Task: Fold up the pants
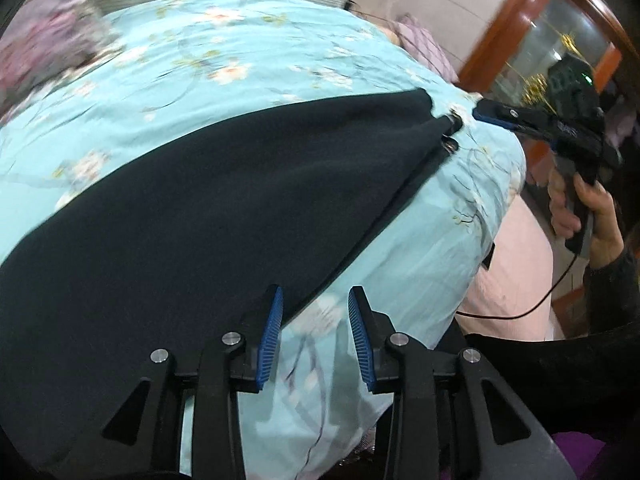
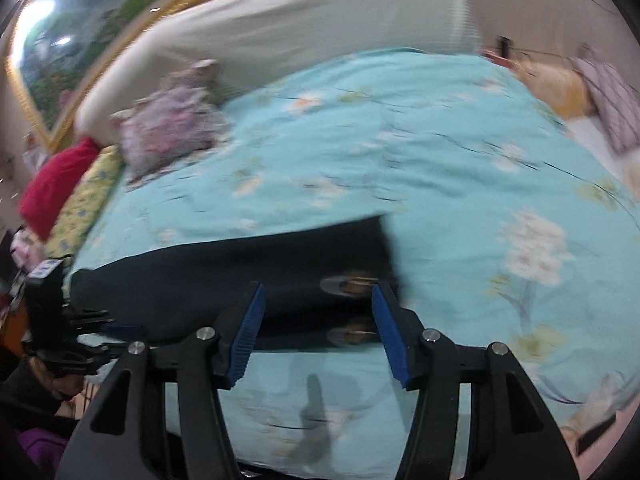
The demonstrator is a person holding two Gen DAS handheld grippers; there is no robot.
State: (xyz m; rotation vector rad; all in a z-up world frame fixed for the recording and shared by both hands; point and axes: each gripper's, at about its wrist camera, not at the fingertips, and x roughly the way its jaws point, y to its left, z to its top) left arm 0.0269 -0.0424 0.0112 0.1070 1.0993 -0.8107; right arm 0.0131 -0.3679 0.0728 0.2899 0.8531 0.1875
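Dark navy pants lie flat on a light blue floral bedspread. Their waist end, with metal snaps, points to the right. My left gripper is open just over the near edge of the pants, and nothing is pinched between its blue pads. In the right wrist view the pants stretch off to the left. My right gripper is open above the waist end, with the snaps showing between its fingers. A hand holds that right gripper beside the waist.
A cream headboard, a floral cushion and a red pillow are at the far side of the bed. A pink sheet and a black cable hang at the bed's near right edge. A wooden cabinet stands beyond.
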